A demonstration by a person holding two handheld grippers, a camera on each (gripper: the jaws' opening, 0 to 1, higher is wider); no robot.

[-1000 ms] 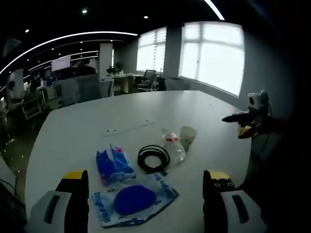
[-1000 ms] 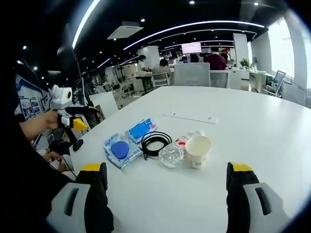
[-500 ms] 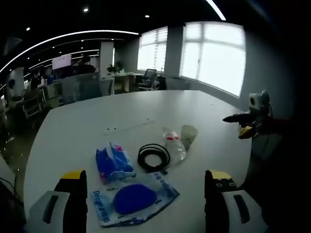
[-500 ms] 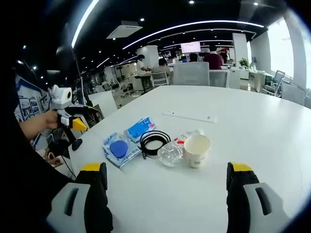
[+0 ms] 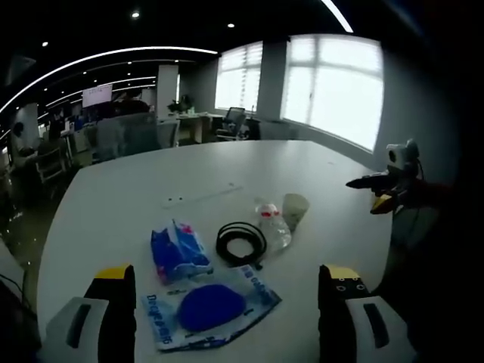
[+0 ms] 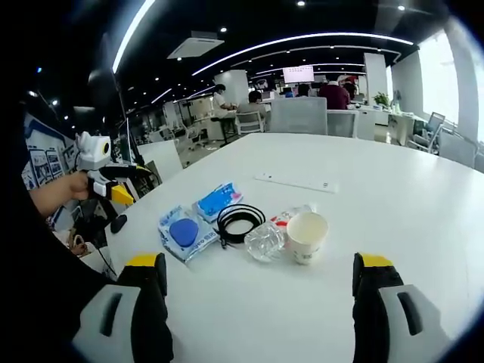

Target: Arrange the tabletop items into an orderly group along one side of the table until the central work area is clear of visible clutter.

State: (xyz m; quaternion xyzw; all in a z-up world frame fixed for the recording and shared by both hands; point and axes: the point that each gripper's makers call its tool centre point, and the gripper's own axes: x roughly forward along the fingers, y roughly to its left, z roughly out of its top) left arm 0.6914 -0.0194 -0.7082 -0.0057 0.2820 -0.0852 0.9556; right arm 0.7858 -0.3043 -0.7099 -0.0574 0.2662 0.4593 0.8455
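Both grippers hover above the tabletop (image 6: 423,197) with nothing picked yet: your left gripper (image 5: 224,318) has its jaws spread wide and empty over the near edge, and your right gripper (image 6: 259,302) is just as wide and empty. The clutter sits in one loose cluster near the near edge: a blue pouch (image 5: 210,307) closest to the left jaws, a blue tissue pack (image 5: 178,252) just beyond it, a coiled black cable (image 5: 241,243) beside that, then a clear bottle (image 5: 271,226) lying on its side touching or just beside a paper cup (image 5: 294,211). Looks like the start of the first pick; take the pouch or tissue pack first, coming straight down and closing across the narrow side. Leave the bottle for later, since it may roll and knock the cup. The far and middle tabletop is open, apart from a thin strip (image 6: 296,181) lying flat. Watch the near edge when sliding things
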